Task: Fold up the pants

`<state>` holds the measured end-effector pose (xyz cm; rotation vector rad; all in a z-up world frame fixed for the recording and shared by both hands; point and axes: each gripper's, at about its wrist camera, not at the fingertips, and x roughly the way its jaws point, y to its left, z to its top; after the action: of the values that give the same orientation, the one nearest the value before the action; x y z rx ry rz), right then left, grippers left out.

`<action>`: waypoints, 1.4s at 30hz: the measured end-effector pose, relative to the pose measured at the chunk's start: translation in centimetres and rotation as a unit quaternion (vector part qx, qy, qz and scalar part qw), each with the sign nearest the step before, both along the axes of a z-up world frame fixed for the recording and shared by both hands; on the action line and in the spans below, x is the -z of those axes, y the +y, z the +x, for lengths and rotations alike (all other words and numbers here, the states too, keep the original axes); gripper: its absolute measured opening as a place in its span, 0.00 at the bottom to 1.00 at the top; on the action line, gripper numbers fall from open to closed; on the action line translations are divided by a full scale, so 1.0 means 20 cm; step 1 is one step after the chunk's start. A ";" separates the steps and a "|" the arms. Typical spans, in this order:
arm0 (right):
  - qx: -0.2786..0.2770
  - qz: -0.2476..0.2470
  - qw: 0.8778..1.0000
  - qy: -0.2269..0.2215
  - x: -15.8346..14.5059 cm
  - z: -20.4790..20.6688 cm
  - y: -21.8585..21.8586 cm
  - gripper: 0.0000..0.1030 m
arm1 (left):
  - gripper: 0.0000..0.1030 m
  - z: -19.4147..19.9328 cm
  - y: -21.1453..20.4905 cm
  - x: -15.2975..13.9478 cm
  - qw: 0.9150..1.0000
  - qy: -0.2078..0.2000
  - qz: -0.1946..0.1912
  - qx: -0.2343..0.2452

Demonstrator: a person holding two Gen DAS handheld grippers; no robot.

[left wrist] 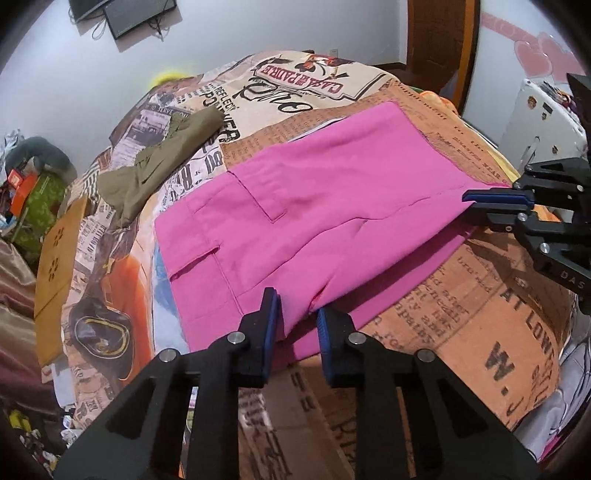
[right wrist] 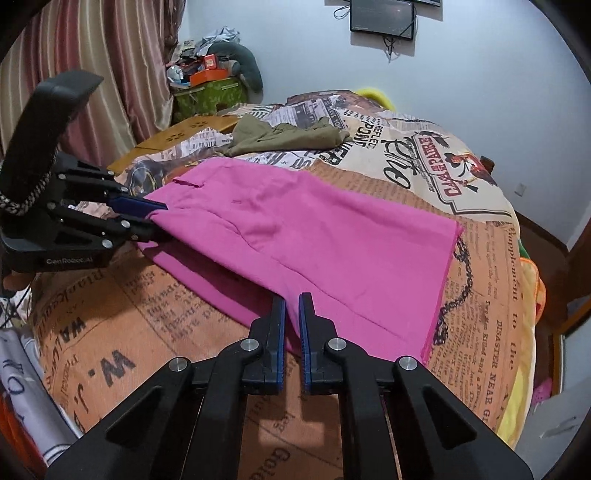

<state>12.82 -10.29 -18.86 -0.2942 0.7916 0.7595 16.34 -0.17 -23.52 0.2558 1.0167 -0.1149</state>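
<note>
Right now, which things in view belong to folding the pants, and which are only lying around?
Belong to the job:
- pink pants
- left gripper, shut on their near edge
- right gripper, shut on the same edge
- printed bedspread under them

Lying about:
- olive garment
- wooden board
- wall screen
- clutter pile by the curtain

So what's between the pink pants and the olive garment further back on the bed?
Only bare newspaper-print bedspread separates the pink pants from the olive garment; nothing else lies there. The right wrist view shows it best.

I am seeing the pink pants (left wrist: 314,206) covering part of the bedspread's print (left wrist: 461,325) and hiding their own lower layer.
</note>
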 end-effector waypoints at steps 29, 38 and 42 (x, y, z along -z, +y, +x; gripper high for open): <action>0.063 0.071 0.992 0.077 -0.13 0.06 -0.20 0.39 | 0.52 -0.12 0.21 -0.24 0.997 -0.035 -0.062 -0.030; 0.052 0.071 0.987 0.133 0.00 0.15 0.04 0.39 | 0.52 0.04 0.22 -0.08 0.991 0.014 -0.114 -0.073; 0.043 0.026 0.987 0.155 0.12 0.14 0.07 0.39 | 0.52 0.01 0.20 0.07 0.993 0.034 -0.096 -0.058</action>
<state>15.57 -8.92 -21.33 -0.0932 1.0691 0.7539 16.50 3.90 -24.98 0.0166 1.0777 -0.1158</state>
